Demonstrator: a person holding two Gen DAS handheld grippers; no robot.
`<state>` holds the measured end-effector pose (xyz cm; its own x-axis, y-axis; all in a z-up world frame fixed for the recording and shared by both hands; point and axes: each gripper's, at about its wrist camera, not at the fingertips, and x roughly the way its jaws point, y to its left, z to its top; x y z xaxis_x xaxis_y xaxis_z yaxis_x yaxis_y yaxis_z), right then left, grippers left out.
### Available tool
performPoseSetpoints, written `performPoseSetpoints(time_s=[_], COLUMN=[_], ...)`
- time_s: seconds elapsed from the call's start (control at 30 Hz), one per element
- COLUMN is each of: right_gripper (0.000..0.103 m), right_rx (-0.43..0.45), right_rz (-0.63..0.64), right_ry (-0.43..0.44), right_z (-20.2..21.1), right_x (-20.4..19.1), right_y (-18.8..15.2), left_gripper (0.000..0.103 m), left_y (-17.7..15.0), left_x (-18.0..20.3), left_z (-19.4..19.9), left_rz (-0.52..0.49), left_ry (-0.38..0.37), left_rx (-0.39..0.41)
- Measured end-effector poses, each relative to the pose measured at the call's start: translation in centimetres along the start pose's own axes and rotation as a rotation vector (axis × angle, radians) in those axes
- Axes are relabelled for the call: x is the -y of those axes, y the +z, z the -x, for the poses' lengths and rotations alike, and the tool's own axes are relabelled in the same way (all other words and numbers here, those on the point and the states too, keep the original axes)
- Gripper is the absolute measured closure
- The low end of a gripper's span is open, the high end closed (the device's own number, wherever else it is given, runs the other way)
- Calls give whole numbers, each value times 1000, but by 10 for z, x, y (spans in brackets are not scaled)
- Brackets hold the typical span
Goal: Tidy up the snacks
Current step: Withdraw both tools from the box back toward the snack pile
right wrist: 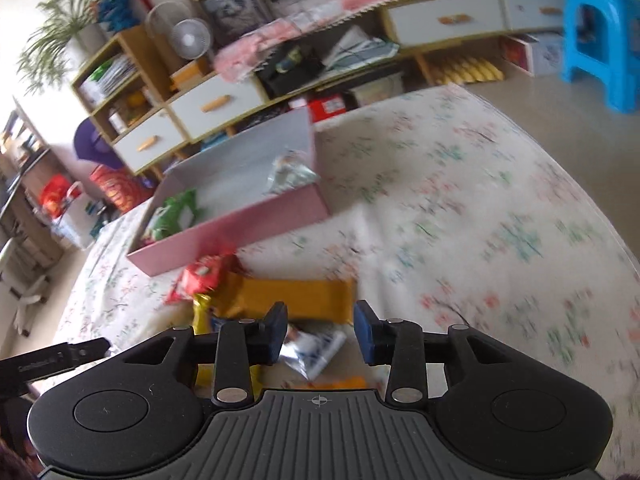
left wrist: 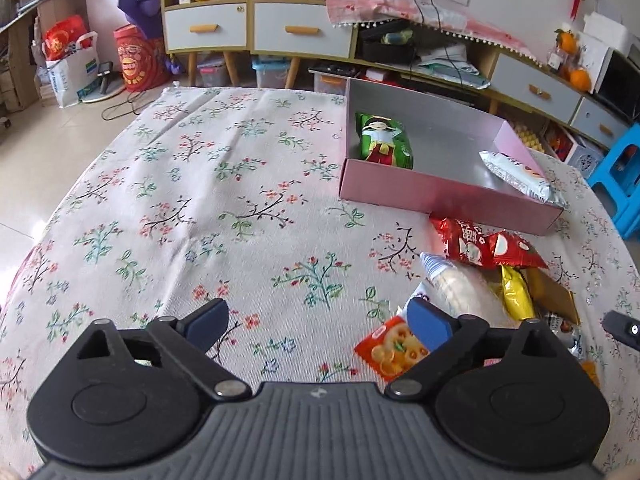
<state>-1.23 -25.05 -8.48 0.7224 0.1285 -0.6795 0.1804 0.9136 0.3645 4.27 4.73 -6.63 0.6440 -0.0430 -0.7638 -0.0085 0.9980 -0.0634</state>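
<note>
A pink box (left wrist: 440,194) with a grey inside stands on the floral cloth. It holds a green snack pack (left wrist: 385,141) and a silver pack (left wrist: 520,174) leaning on its right wall. Loose snacks lie in front of it: red packs (left wrist: 480,246), a yellow pack (left wrist: 516,292), a pale pack (left wrist: 460,284), an orange cracker pack (left wrist: 392,350). My left gripper (left wrist: 320,326) is open and empty above the cloth, left of the pile. My right gripper (right wrist: 320,334) is open over the pile, above a white-blue pack (right wrist: 312,354) and a mustard pack (right wrist: 292,296). The box (right wrist: 240,220) is beyond it.
The floral cloth (left wrist: 200,200) covers the table. Cabinets with drawers (left wrist: 300,32) and storage bins stand behind it. A blue stool (right wrist: 600,40) stands at the right on the floor. The right wrist view is blurred by motion.
</note>
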Motion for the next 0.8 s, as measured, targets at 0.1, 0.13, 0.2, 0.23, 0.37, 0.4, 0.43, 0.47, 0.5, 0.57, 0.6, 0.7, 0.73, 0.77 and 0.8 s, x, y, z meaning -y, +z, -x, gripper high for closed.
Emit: performPoseSetpoints(time_s=[0.1,0.13,0.2,0.23,0.37,0.4,0.43,0.47,0.5,0.57,0.6,0.7,0.73,0.77,0.8], right_gripper=[65,65,65,65,45,43,38,29,24,17,17,17,17,16,15], right_rx=[15,0,-10,-10,17,18,17,17,21,41,47,42,47,59,71], right_rz=[36,57,61,55,17,15,18,19,18,16,16,8,12,24,38], right_ry=[-89,-92,-94,-93,-111,-121,-133,-147,-161,-183,-185,-165,-153,-140,-133], right_z=[-1,-3,-3,-1,6,5,5,5,5,7,9,12,14,16,18], right_x=[-5,-7,-10,-10,-6,-6,-6,-6,-5,-5,-5,-7,-9,-11,-12], right_y=[-12,-13,-15,-14,-14,-13,-13,-13,-13,-14,-14,-12,-11,-10,-9], left_gripper=[4,4,4,4,4,3,3,3,3,3,2,2,2,2,2], left_y=[-8,-10,-13,-14,-16,-17,-18,-19,-20,-20,-20,-21,-21,-21,-22], left_x=[4,6,6,5,5,5,6,6,6,7,7,10,11,12,13], left_z=[-1,-3,-6,-5,2,3,4,4,4,4,5,7,7,7,8], left_rz=[15,12,9,20,26,22,18,15,15,15,12,-9,-16,-21,-25], left_ry=[-16,-23,-14,-12,-14,-2,6,8,3,-4,-3,-4,-6,-10,-14], left_rx=[-3,-11,-33,-39,-22,-16,-15,-19,-25,-29,-25,-13,-16,-18,-20])
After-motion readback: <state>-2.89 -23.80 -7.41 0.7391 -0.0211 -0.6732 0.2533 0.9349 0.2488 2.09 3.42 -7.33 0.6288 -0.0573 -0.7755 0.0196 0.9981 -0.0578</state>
